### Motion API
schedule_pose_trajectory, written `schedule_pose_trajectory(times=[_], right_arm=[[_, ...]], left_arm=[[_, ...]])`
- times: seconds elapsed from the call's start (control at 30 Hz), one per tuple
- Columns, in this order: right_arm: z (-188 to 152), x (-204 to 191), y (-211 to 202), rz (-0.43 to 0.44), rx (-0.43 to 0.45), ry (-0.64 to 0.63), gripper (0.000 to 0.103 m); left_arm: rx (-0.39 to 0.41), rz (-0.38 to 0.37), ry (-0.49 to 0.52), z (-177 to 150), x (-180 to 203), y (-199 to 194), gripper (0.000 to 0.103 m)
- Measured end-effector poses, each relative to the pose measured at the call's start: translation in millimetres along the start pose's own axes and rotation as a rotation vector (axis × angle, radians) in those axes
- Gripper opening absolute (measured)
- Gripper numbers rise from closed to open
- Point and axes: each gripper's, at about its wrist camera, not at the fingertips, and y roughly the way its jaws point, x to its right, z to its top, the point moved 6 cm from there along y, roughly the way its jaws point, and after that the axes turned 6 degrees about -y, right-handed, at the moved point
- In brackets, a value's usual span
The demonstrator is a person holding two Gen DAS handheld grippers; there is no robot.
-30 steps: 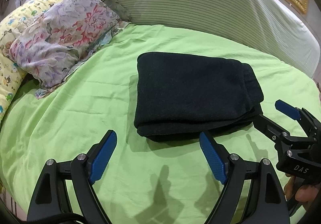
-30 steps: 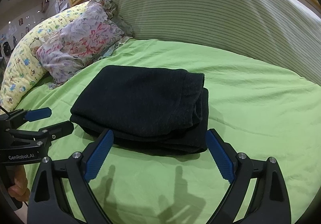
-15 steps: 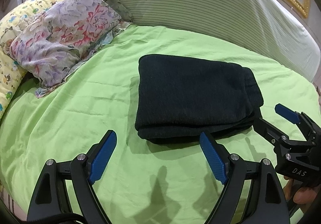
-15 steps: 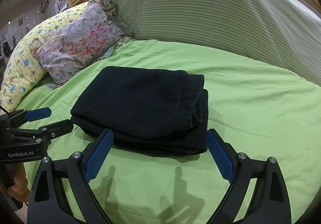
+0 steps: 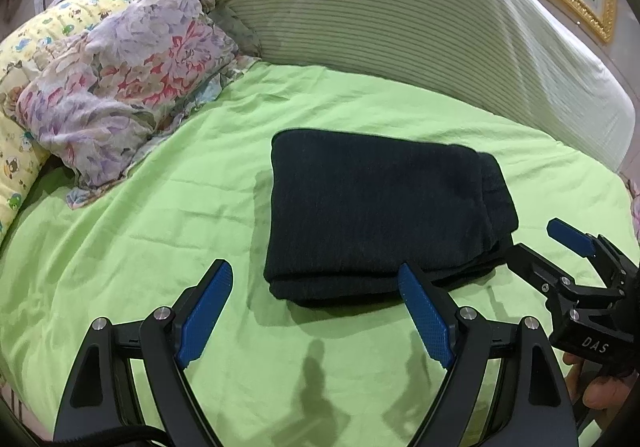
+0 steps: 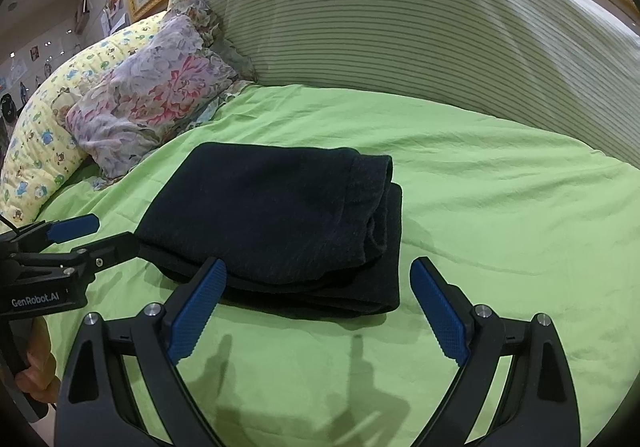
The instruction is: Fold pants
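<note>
Fingers of left gripper (image 5: 316,307) and right gripper (image 6: 320,307) spread wide, empty, near folded pants (image 5: 380,215).

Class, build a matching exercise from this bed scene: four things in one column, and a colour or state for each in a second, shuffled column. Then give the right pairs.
Things
1. pants
2. bedsheet
3. floral pillow
4. left gripper

Colour or state
A. pink and lilac flowers
B. open, holding nothing
C. dark, folded into a stack
D. light green, lightly creased

Pairs: 1-C, 2-D, 3-A, 4-B
</note>
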Motion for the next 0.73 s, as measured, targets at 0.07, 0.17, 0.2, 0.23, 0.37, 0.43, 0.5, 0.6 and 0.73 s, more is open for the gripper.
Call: schedule_pose_trajectory(times=[0.07, 0.17, 0.2, 0.23, 0.37, 0.43, 0.5, 0.6, 0.73], right_arm=[[2, 2, 0, -0.002, 0.003, -0.006, 0.093], [5, 3, 0, 0.002, 0.005, 0.001, 0.093], [5, 4, 0, 0.001, 0.005, 0.002, 0.093], [6, 4, 0, 0.001, 0.007, 0.002, 0.093], [5, 7, 0, 0.004, 0.008, 0.010, 0.093], [6, 7, 1, 0.008, 0.009, 0.010, 0.093], [6, 8, 1, 0.008, 0.011, 0.010, 0.093], [6, 9, 2, 0.010, 0.005, 0.017, 0.093], [6, 13, 1, 0.016, 0.013, 0.036, 0.093]], left_arm=[[0.004, 0.004, 0.000, 4, 0, 1, 0.085], [0.007, 0.010, -0.004, 9, -1, 3, 0.085], [0.008, 0.011, -0.004, 10, -2, 3, 0.085], [0.008, 0.013, -0.004, 10, -2, 3, 0.085], [0.013, 0.016, 0.009, 11, 0, 4, 0.085], [0.012, 0.017, 0.015, 11, 1, 5, 0.085], [0.015, 0.025, 0.023, 11, 3, 7, 0.085], [0.015, 0.039, 0.026, 12, 5, 9, 0.085], [-0.006, 0.039, 0.005, 13, 5, 10, 0.085]])
